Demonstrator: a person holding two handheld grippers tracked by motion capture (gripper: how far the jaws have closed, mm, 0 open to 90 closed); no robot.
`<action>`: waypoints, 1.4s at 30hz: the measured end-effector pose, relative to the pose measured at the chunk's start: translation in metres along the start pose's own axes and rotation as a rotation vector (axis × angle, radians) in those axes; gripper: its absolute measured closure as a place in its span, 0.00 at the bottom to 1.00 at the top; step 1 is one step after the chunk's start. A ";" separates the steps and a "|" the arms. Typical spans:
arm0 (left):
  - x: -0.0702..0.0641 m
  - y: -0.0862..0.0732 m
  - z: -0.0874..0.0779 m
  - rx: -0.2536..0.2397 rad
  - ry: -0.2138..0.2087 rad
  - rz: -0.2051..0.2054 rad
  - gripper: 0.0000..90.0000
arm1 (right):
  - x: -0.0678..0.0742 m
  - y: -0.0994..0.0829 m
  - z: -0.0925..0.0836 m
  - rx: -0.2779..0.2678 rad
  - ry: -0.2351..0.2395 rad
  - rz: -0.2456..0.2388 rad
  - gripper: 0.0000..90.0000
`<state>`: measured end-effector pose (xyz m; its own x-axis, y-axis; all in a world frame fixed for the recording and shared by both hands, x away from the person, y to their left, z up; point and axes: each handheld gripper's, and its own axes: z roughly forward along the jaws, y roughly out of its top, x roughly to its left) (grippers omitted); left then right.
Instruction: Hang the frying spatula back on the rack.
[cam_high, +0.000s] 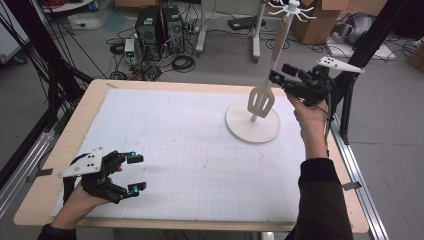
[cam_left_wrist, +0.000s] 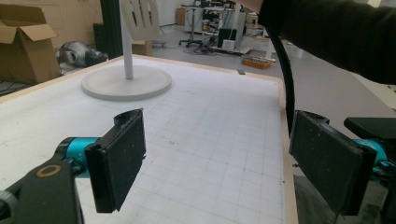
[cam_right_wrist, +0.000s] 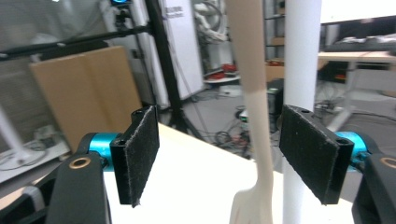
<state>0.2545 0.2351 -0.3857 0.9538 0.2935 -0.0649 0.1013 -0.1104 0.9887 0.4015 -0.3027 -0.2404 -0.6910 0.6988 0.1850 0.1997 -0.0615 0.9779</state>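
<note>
At seven o'clock on the white gridded mat (cam_high: 190, 165), near the front edge of the pale wooden table (cam_high: 85, 107), your left gripper (cam_high: 134, 173) rests low with its black jaws spread wide and nothing between them. I judge you park it there so that it stays out of the way of the other hand; its pads (cam_left_wrist: 119, 158) look toward the stand from the side.

Going right, at about two o'clock, the white round-based utensil stand (cam_high: 252, 125) sits on the mat with its thin pole rising to hooks at the top. The cream slotted spatula (cam_high: 261, 99) hangs beside this pole, blade down just above the base; its handle goes up toward the hooks, probably hooked there, though I cannot see the hook itself.

At the far right, your right gripper (cam_high: 281, 75) is lifted to handle height. In the right gripper view the spatula handle (cam_right_wrist: 256, 107) stands between the spread jaws, touching neither pad, so nothing is pinched.
</note>
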 end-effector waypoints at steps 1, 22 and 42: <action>0.000 0.000 0.000 0.000 0.000 0.000 0.21 | 0.000 0.000 0.000 0.000 0.000 0.000 0.30; 0.012 -0.012 -0.008 0.007 0.037 -0.023 0.21 | 0.055 -0.103 -0.051 0.110 0.216 -0.067 0.16; 0.016 -0.019 -0.015 -0.014 0.065 -0.012 0.22 | 0.079 -0.178 -0.058 0.176 0.276 -0.147 0.16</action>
<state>0.2638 0.2560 -0.4037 0.9321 0.3559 -0.0682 0.1079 -0.0930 0.9898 0.2709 -0.2780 -0.3942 -0.8779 0.4710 0.0868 0.1846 0.1656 0.9688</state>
